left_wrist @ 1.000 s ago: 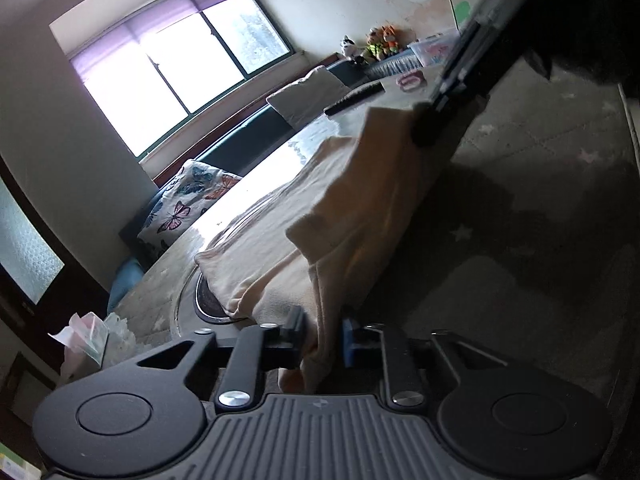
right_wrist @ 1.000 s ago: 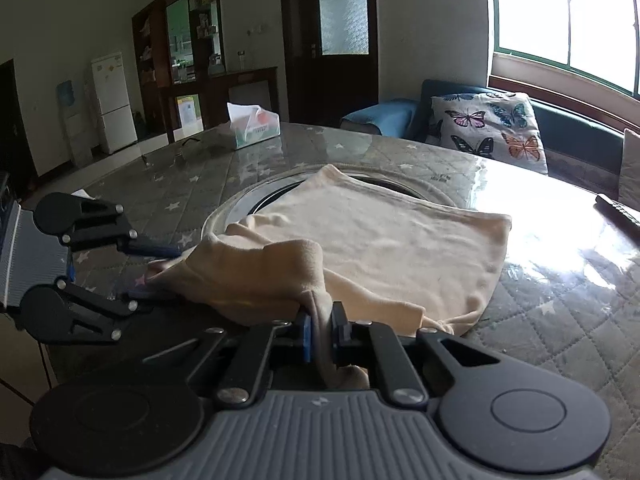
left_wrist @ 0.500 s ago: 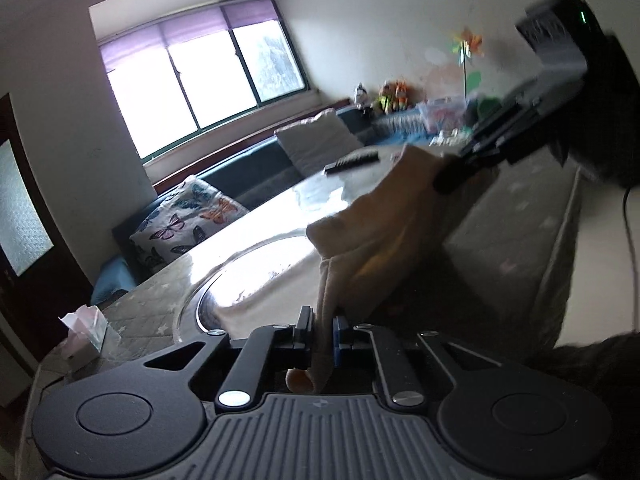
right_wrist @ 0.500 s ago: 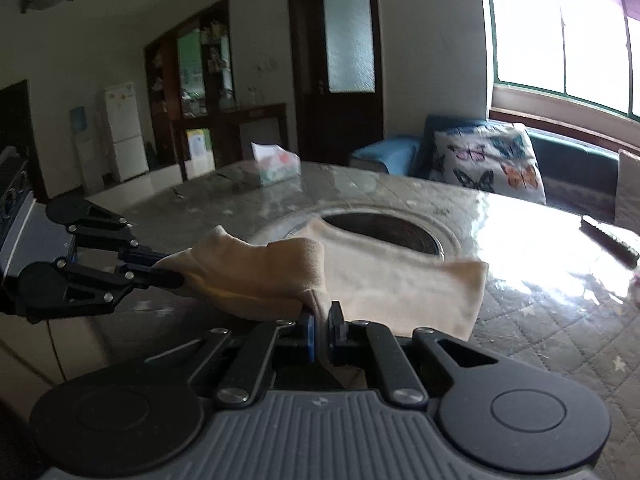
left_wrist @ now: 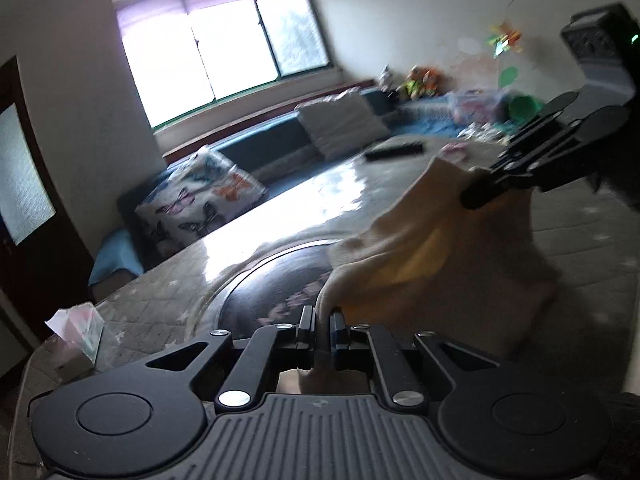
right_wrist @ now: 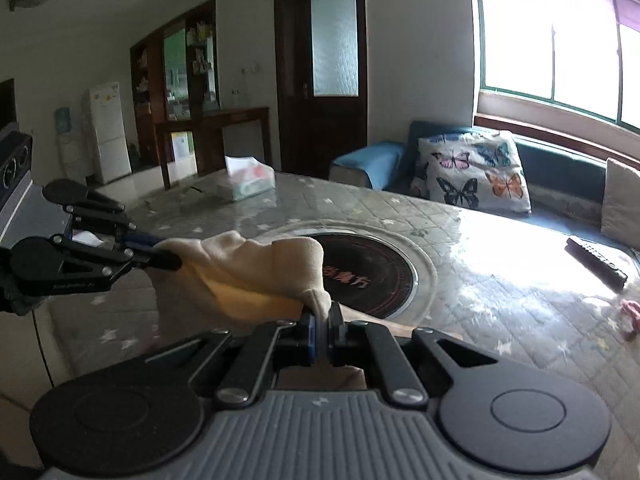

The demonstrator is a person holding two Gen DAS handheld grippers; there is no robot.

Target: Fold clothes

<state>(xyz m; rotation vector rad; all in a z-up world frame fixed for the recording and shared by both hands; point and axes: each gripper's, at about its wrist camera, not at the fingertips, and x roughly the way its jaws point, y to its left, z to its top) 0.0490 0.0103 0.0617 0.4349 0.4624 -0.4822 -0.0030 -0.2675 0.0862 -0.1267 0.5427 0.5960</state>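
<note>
A cream garment [left_wrist: 440, 272] hangs off the table, stretched between both grippers. In the left wrist view my left gripper [left_wrist: 322, 320] pinches one corner of it, its jaws closing tight with the fabric pressed between the pads. Farther right, the right gripper [left_wrist: 476, 194] grips the other corner. The right wrist view shows my right gripper [right_wrist: 323, 320] shut on a bunched fold of the garment [right_wrist: 248, 264], with the left gripper [right_wrist: 172, 256] clamped on the far end at the left. The garment's lower part sags out of sight behind the grippers.
The quilted table top [right_wrist: 480, 280] has a round black hotplate [right_wrist: 372, 276] set in its middle. A tissue box [right_wrist: 246, 184] stands at the far edge, with a remote [right_wrist: 596, 262] and a small pink item [right_wrist: 630, 312] to the right. A bench with a butterfly cushion [right_wrist: 476, 172] runs under the window.
Both grippers have risen with the garment. It lay spread over the hotplate before; now it is off the table and the hotplate is uncovered.
</note>
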